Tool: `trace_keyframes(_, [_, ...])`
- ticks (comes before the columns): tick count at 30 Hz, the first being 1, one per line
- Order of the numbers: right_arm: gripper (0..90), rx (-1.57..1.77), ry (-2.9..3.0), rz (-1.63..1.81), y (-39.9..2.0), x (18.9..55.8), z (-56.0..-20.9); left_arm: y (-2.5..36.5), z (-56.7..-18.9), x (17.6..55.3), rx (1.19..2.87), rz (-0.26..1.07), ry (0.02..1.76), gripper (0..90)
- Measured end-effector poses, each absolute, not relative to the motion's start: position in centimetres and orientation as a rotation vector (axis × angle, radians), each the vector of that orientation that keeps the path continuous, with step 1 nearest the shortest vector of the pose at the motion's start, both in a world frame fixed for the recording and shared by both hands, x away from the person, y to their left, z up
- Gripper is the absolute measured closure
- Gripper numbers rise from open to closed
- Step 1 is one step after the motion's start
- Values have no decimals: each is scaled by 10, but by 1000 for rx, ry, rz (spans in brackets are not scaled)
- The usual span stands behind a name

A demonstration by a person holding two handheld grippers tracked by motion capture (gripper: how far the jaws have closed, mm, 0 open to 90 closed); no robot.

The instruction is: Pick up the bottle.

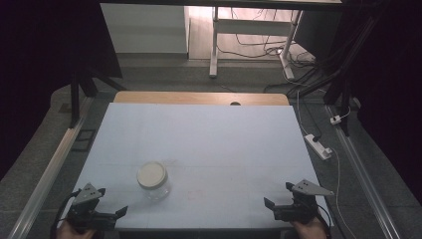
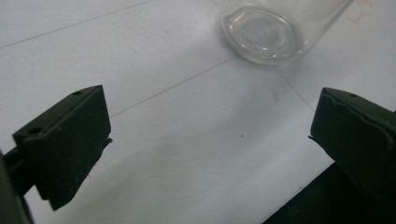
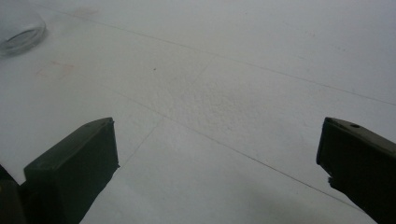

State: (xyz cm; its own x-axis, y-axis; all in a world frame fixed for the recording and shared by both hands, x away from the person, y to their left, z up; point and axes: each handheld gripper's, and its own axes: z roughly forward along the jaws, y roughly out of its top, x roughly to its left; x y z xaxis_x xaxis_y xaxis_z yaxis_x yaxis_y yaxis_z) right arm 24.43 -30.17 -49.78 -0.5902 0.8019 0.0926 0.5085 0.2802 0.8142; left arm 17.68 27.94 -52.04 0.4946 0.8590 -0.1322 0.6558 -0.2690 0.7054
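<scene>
Jar [image 1: 154,180] position decides the coming move: the clear glass jar stands upright on the bench [image 1: 199,134], in the near-left part of it, close to the near edge and with its pale lid [image 1: 152,174] on. The left tool [image 1: 102,204] is at the near-left corner, and the jar lies just ahead of it and a little toward the middle of the bench; in the left gripper view the round glass base [image 2: 264,32] sits beyond the two black jaws, slightly off to one side, not between them. The right tool [image 1: 278,196] is at the near-right corner, well apart from the jar, which in the right gripper view appears far off at the edge of the picture [image 3: 21,30]. Both tools have their jaws spread wide and hold nothing. My judgement is that the left tool is the nearer one, so a short reach forward and inward would bring the jar body between its jaws, with the jar's long axis standing vertical.
</scene>
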Motion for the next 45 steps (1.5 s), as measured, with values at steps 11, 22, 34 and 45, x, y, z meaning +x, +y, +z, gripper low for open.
trace_keyframes(11, [0,1181,2244,1205,-300,245,-498,278,-521,178,2029,351,1237,0])
trace_keyframes(22, [0,1180,2251,1199,-299,245,-498,283,-521,179,2002,329,1249,0])
trace_keyframes(34, [0,1186,2254,1197,-299,246,-499,281,-516,179,1986,312,1195,0])
trace_keyframes(45, [0,1183,2257,1195,-299,246,-499,278,-514,183,1986,301,1110,0])
